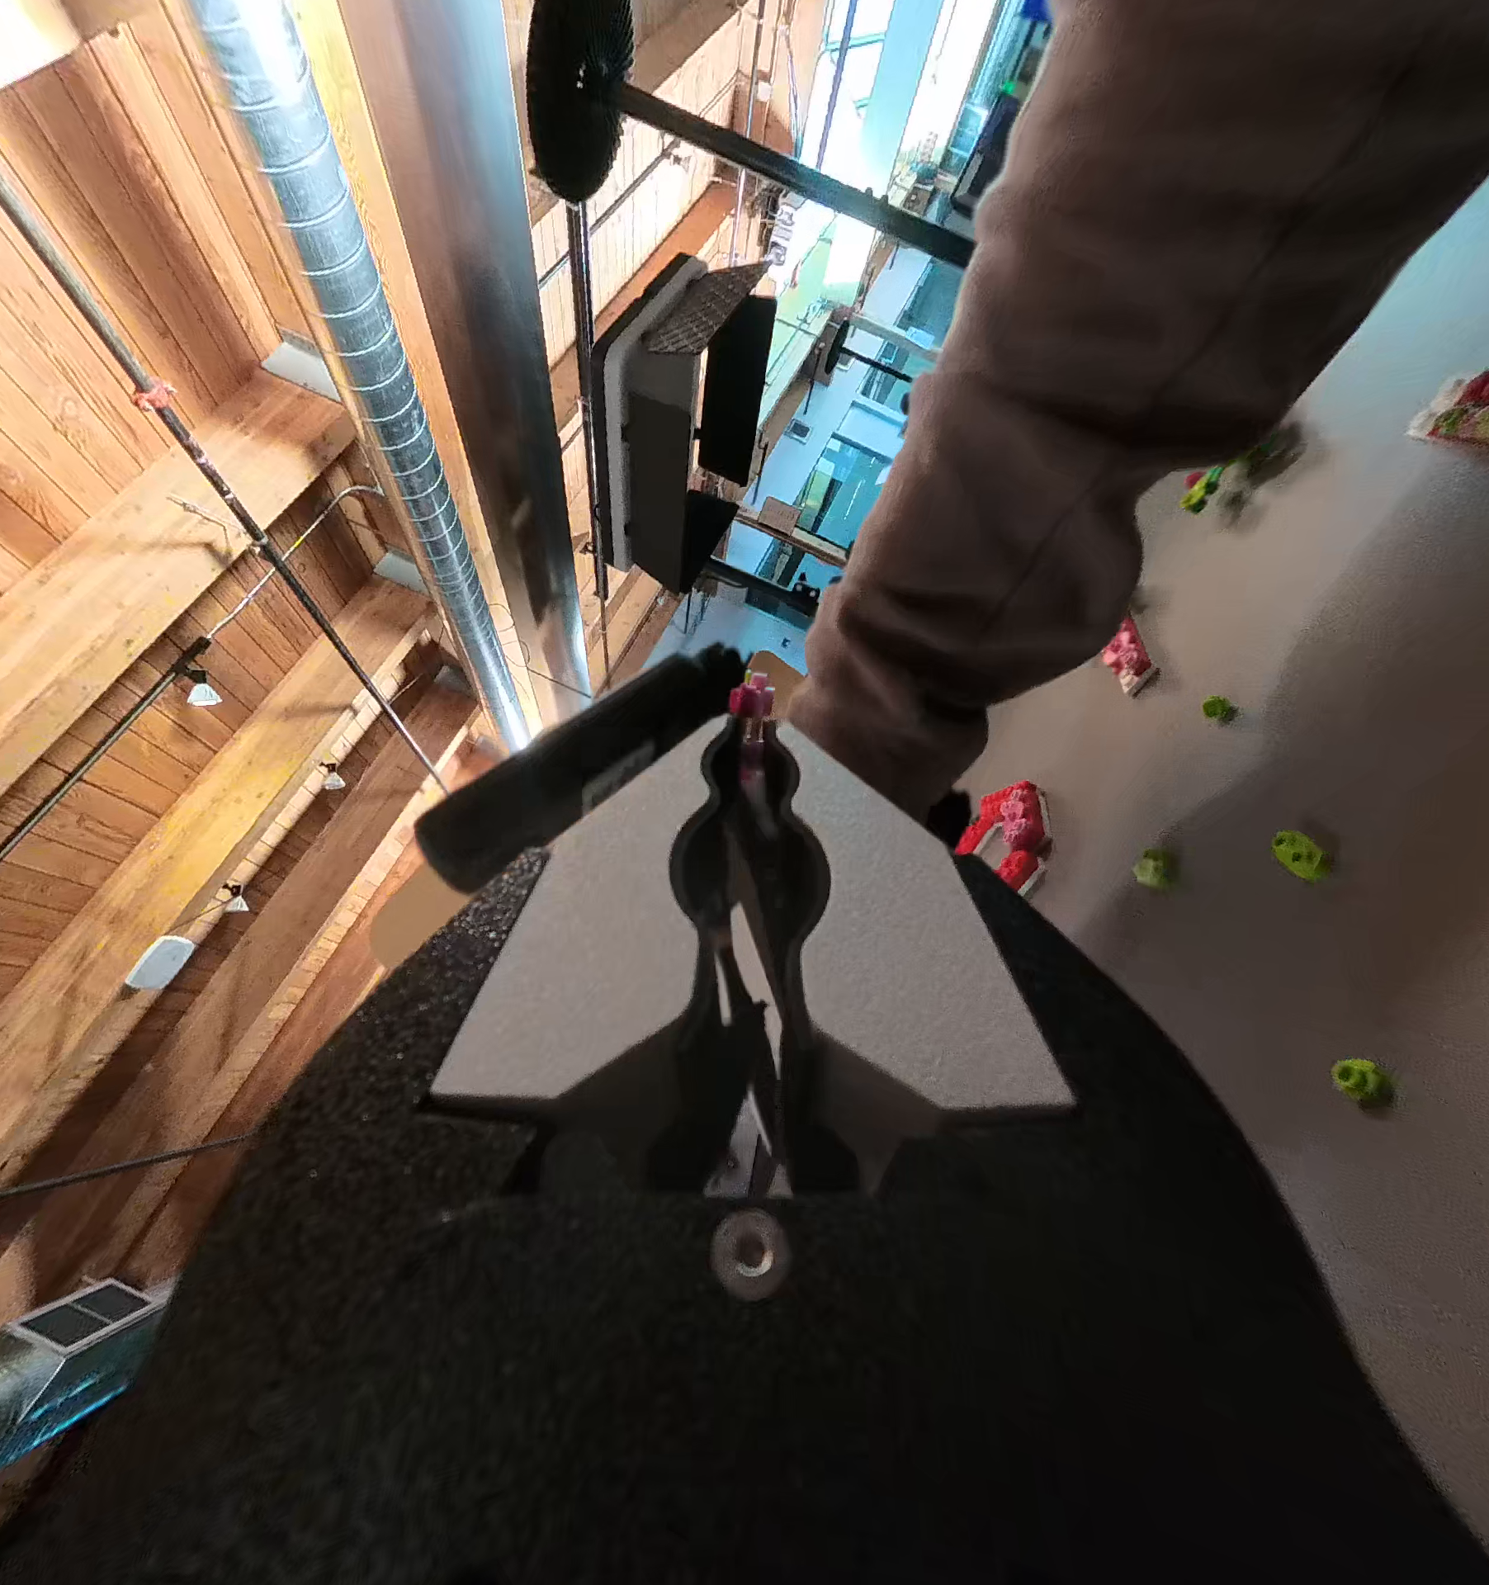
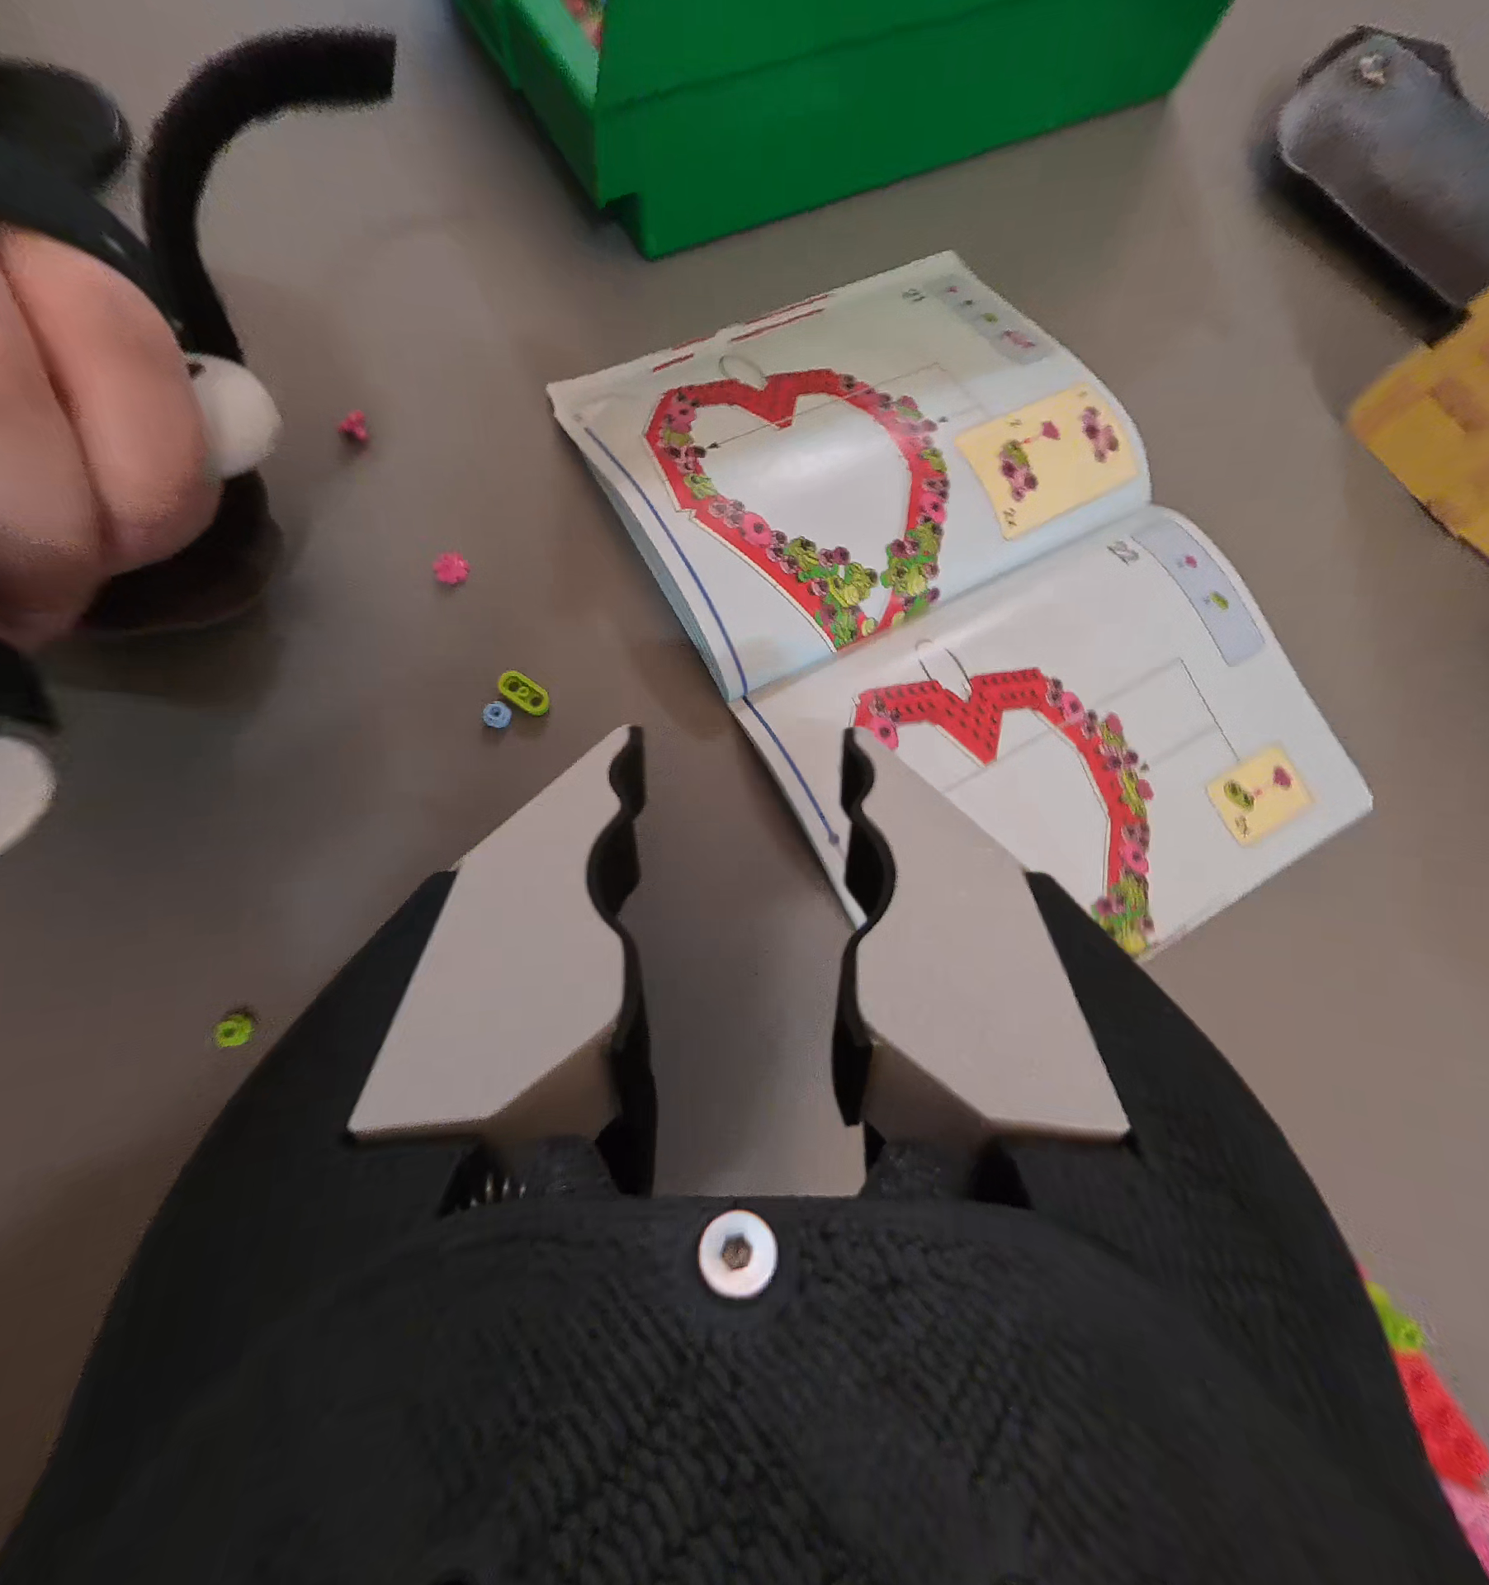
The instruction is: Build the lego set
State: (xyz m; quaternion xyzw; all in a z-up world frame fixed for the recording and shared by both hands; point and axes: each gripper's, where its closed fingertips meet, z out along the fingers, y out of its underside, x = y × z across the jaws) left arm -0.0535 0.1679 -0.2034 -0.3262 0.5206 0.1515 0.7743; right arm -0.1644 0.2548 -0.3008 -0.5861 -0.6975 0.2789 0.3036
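Left wrist view: left gripper (image 1: 751, 725) clenched on a small pink piece (image 1: 750, 693), raised well above the table (image 1: 1324, 986). Right wrist view, left to right of the instruction booklet (image 2: 938, 583): loose pink flower (image 2: 450, 567), green link (image 2: 523, 691), right gripper (image 2: 741, 755) released, empty. Advice: keep the pink piece squarely pinched; approach slowly, aligned.

The grey tabletop (image 2: 338, 858) carries an open instruction booklet (image 2: 964, 600), with a green box (image 2: 810, 111) beyond it at the far edge. Left of the booklet lie loose small pieces: two pink flowers (image 2: 450, 568), a lime link (image 2: 523, 692) touching a blue stud (image 2: 496, 714), and nearer, a lime stud (image 2: 233, 1029).
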